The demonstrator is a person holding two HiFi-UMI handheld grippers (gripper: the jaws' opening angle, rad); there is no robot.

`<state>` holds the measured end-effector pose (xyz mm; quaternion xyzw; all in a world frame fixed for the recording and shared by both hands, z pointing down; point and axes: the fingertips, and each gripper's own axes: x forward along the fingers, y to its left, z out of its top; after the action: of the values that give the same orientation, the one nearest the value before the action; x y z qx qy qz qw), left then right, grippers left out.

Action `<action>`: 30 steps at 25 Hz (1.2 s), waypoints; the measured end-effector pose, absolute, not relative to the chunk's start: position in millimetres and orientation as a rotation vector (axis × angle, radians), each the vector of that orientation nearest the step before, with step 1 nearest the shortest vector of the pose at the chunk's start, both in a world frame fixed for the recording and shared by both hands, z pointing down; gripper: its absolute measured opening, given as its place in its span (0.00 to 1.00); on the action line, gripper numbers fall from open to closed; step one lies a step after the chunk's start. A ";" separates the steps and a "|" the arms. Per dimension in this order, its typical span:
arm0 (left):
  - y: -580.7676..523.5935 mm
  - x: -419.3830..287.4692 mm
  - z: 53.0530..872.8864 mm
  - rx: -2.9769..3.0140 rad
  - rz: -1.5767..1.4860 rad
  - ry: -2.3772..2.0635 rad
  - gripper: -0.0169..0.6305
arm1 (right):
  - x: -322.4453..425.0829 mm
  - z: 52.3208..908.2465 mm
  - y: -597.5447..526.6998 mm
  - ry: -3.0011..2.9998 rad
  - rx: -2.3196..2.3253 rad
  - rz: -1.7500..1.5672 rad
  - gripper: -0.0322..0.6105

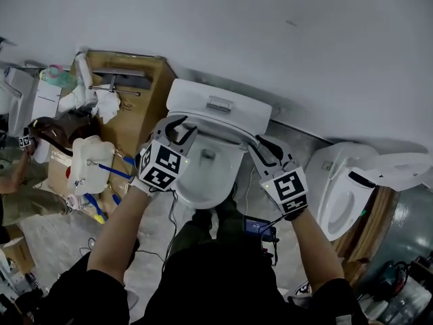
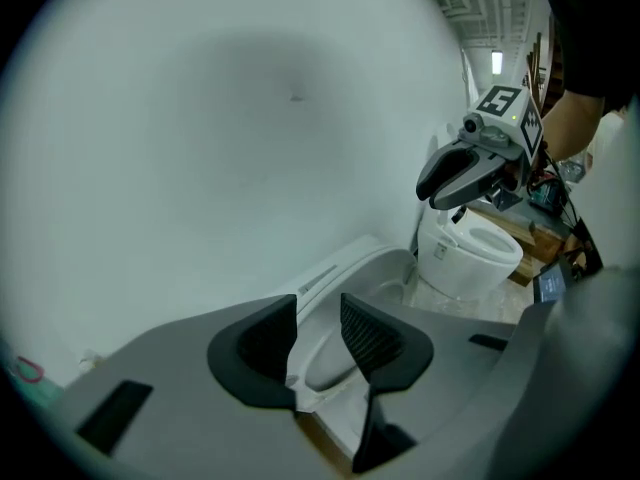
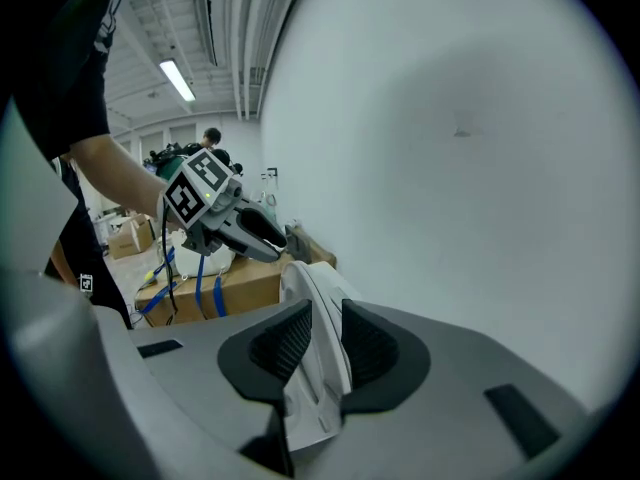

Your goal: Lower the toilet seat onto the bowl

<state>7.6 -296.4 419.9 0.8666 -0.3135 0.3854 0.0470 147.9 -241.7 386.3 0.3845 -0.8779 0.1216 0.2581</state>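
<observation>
Right gripper (image 3: 318, 343) pinching toilet seat (image 3: 312, 293) edge; left gripper (image 2: 318, 333) spread above bowl (image 1: 203, 202). Cardboard box (image 1: 139, 117) alongside.

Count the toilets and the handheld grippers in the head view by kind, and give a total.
Toilets: 2, the middle toilet and the right-hand toilet
Grippers: 2, the left gripper and the right gripper
Total: 4

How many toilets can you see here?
2: the near toilet in the middle against the wall, and the far toilet at right. More may be hidden at left.
</observation>
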 end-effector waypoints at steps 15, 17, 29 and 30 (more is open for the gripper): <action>-318.6 16.8 453.2 2.624 1.329 -0.924 0.25 | 136.1 453.9 -266.1 -2.305 0.911 0.295 0.19; -318.4 17.7 456.6 2.612 1.318 -0.920 0.25 | 134.9 459.7 -266.2 -2.311 0.897 0.314 0.19; -309.8 12.0 459.3 2.538 1.171 -0.961 0.26 | 130.0 451.7 -262.9 -2.358 0.900 0.322 0.19; -308.1 11.6 459.0 2.537 1.169 -0.961 0.26 | 129.5 452.8 -260.7 -2.360 0.889 0.331 0.19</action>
<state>11.6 -308.1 459.0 0.8550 -0.3240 0.3940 0.0938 129.5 -260.7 452.8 0.3341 -0.8866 0.1245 0.2947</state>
